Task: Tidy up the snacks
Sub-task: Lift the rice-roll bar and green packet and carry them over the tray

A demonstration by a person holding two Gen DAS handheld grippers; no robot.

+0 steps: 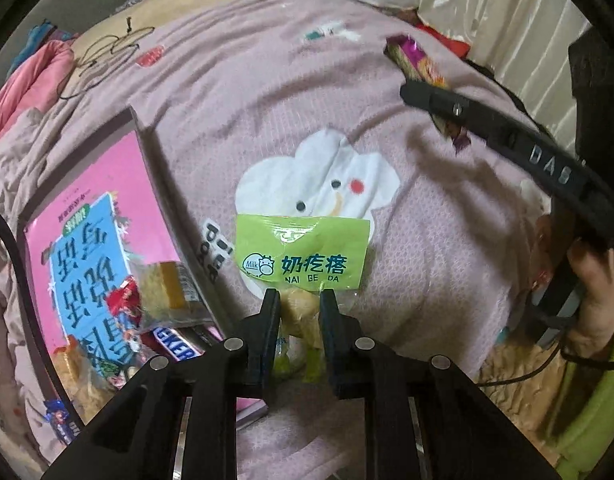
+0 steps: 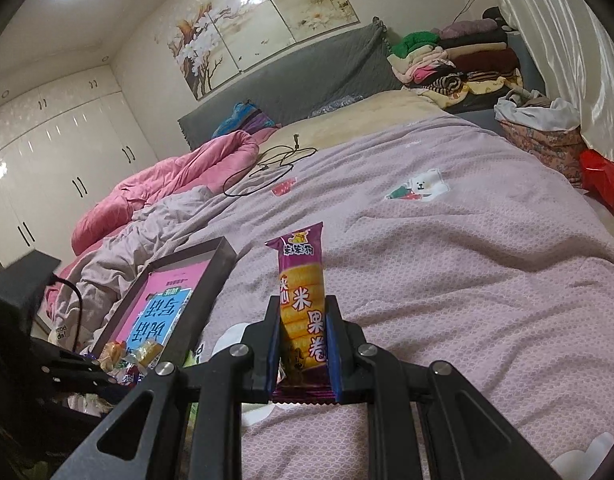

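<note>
- The left claw (image 1: 299, 312) is closed on a green-labelled milk snack bag (image 1: 301, 254); the pads are pressed on the clear lower part of the bag, and the green header card projects forward beyond the fingertips.
- The bag is held over the pink bedspread (image 1: 267, 120), pointing steeply down at it (whether it is clear of the cloth cannot be told).
- The right claw (image 2: 303, 316) is closed on a purple rice roll pack (image 2: 301, 292), gripped across its lower half.
- The long axis of the rice roll pack runs along the fingers, with the crimped far end pointing forward toward the headboard; the near end sits deep between the jaws.
- A dark-rimmed tray (image 1: 155, 184), with a pink book (image 1: 95, 220) lying in it, holds other snacks at its near end, among them a Snickers bar (image 1: 175, 346).
- The tray lies to the left of both claws; the left claw is judged nearer, just beside the tray's right rim.
- The coming move is judged to be a leftward carry, with the milk snack bag lowered inside the rim first.
</note>
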